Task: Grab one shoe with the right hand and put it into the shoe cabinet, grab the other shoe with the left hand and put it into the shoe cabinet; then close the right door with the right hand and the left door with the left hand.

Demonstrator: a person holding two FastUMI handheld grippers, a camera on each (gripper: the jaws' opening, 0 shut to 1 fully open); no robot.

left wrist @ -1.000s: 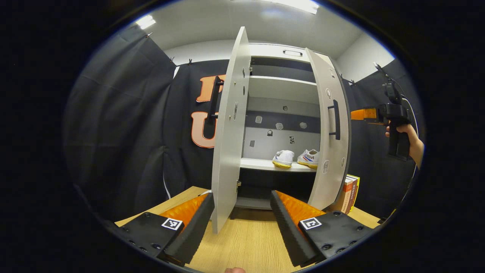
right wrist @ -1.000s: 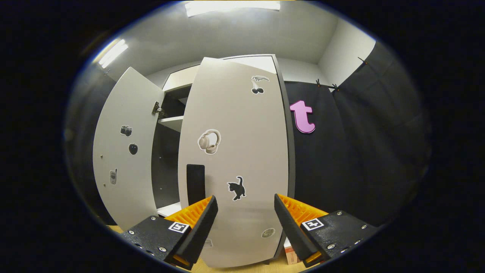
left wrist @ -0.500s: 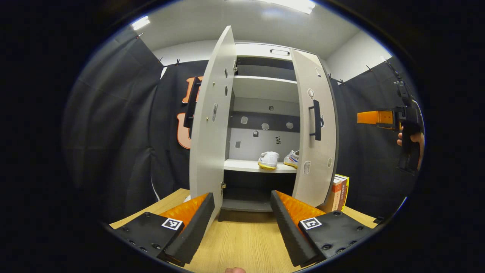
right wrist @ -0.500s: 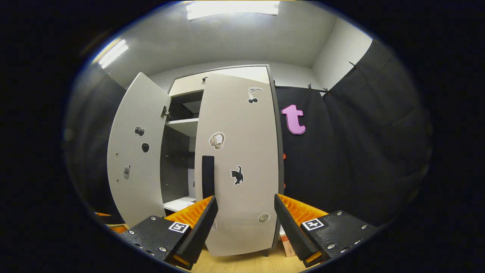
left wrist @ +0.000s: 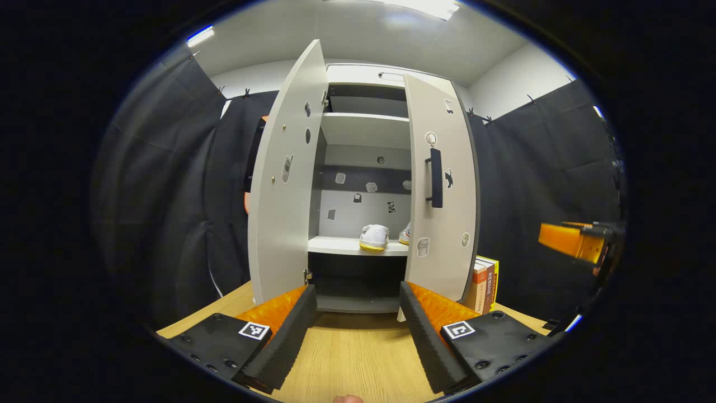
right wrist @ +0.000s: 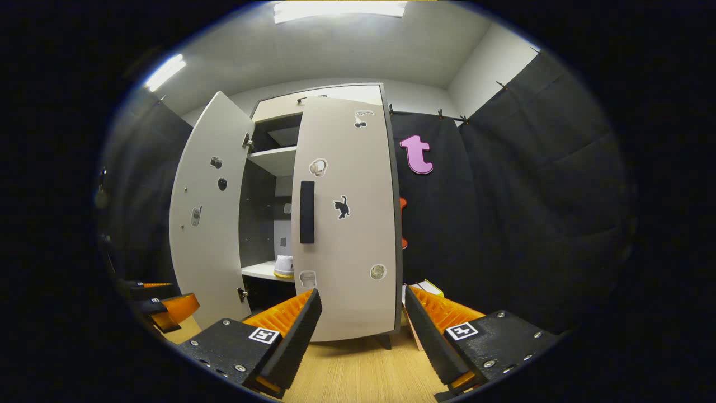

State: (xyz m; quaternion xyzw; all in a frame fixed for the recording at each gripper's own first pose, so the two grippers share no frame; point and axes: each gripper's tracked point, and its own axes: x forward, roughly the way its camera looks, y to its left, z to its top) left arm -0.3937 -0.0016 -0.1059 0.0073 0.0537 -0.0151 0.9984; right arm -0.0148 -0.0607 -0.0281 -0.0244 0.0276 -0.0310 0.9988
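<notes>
Although both doors stand away from the cabinet, the left gripper view puts the shoe half of the job behind us: one shoe (left wrist: 374, 237) sits on the middle shelf (left wrist: 335, 245) of the shoe cabinet (left wrist: 363, 120), and the toe of the other shoe (left wrist: 405, 233) peeks out beside it, half hidden by the right door (left wrist: 442, 207). The left tool (left wrist: 352, 319) hangs over the wooden surface (left wrist: 352, 358), jaws wide, holding nothing, aimed between the doors. The left door (left wrist: 282, 190) swings well out. Some books (left wrist: 484, 284) stand by the cabinet's right side.

In the right gripper view, the right tool (right wrist: 361, 322) is also spread wide and empty, facing the outer face of the right door with its dark handle (right wrist: 306, 211). That door looks most of the way home but not flush (a gap shows the shelf and one shoe). The left door is plainly open.

So, by my reading, what is left is seating the right door, then pushing the left door shut.
</notes>
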